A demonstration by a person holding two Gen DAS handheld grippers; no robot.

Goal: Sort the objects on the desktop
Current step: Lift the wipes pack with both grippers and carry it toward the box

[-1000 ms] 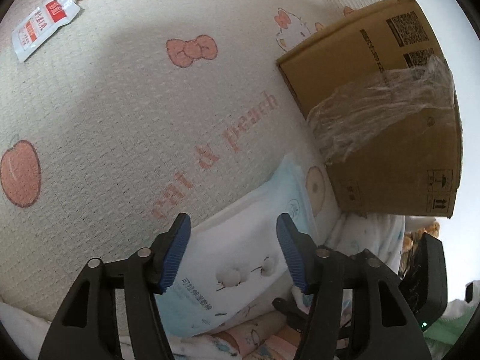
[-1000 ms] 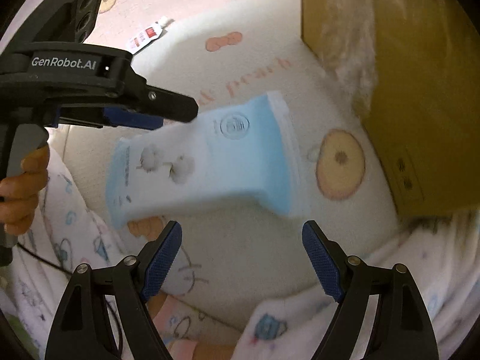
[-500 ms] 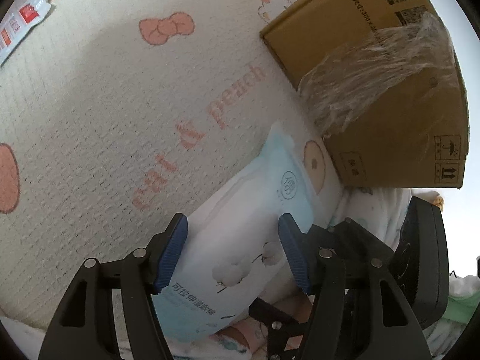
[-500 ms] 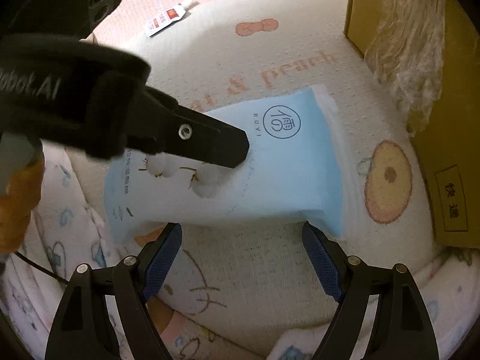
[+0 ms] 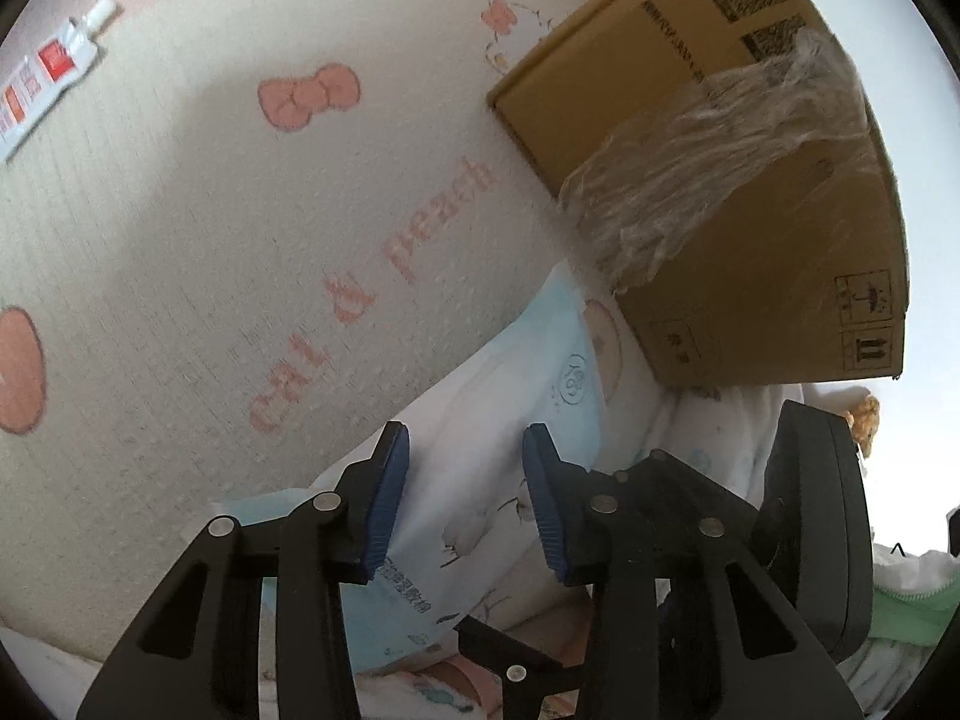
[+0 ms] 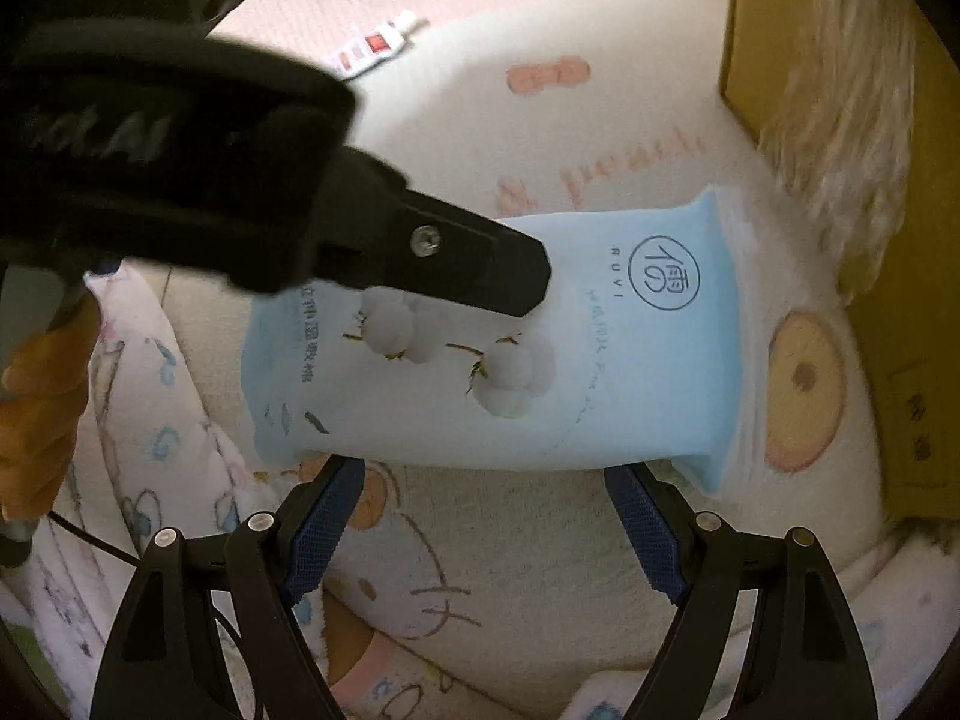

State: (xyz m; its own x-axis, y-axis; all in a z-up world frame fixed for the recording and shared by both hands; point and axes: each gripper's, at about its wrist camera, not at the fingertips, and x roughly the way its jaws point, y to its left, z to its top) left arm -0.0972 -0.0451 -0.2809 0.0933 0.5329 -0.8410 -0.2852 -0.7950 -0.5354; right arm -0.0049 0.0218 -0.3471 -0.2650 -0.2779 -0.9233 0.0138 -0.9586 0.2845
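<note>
The left gripper [image 5: 465, 495], its jaws just closing, pinches a soft pale-blue and white plastic tissue pack [image 6: 540, 354] printed with cotton bolls, on the cream waffle-textured cartoon blanket [image 5: 180, 240]. The right gripper [image 6: 483, 531] gapes empty beside it. A brown cardboard box [image 5: 780, 276] stands near.

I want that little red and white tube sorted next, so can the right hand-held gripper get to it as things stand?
Probably not directly. The tube lies far across the mat, and the left hand-held gripper, whose jaws have just been closing around the tissue pack, sits between it and the open right hand-held gripper.
</note>
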